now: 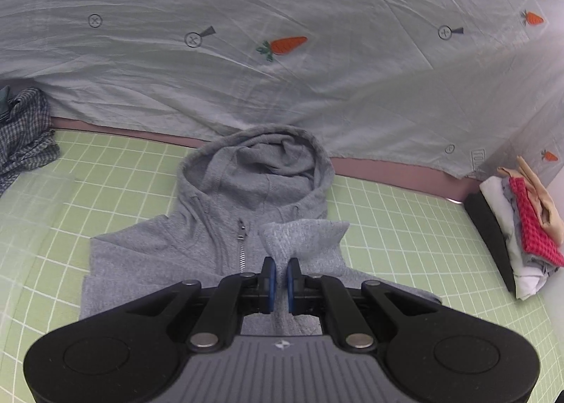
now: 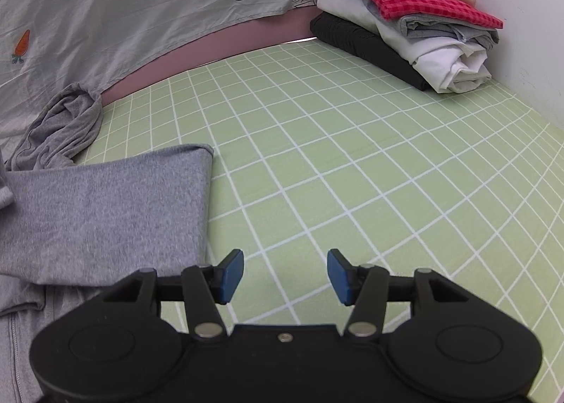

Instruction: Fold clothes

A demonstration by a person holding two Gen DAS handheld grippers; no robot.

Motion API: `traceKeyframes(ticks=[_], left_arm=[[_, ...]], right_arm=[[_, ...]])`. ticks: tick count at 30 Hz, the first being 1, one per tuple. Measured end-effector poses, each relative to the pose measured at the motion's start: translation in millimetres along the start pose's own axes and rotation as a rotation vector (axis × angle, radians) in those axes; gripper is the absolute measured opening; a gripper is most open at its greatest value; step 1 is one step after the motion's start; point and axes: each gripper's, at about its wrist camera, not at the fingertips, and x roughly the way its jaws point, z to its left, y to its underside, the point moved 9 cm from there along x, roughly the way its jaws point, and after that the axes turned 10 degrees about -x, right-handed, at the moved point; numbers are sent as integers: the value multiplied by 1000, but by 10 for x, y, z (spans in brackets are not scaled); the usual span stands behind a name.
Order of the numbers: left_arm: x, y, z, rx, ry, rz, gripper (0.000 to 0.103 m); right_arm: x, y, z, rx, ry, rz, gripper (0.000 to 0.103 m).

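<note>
A grey zip hoodie (image 1: 211, 233) lies front up on the green checked sheet (image 1: 105, 170), hood pointing away from me. My left gripper (image 1: 281, 279) is shut on a fold of the hoodie's grey fabric (image 1: 303, 233) just right of the zipper (image 1: 241, 244), and holds it slightly raised. In the right wrist view the hoodie (image 2: 102, 205) lies at the left with a folded edge, its hood bunched beyond it. My right gripper (image 2: 285, 274) is open and empty above the green sheet (image 2: 352, 156), just right of the hoodie's edge.
A stack of folded clothes (image 2: 405, 22), red checked cloth on top, sits at the far right by the wall; it also shows in the left wrist view (image 1: 521, 226). A grey carrot-print cover (image 1: 282, 50) hangs behind. A crumpled checked garment (image 1: 24, 135) lies far left.
</note>
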Motion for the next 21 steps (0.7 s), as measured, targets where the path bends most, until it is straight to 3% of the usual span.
traceKeyframes(ticks=[13, 18, 21], left_arm=[[-660, -542, 1157, -220, -31, -173, 7], [-844, -741, 1698, -259, -120, -239, 7], [-813, -720, 2110, -306, -188, -223, 7]], right_arm=[[-182, 160, 812, -109, -73, -7, 53], [-189, 234, 1017, -162, -68, 6, 54], [-194, 254, 1076, -178, -57, 11, 54]])
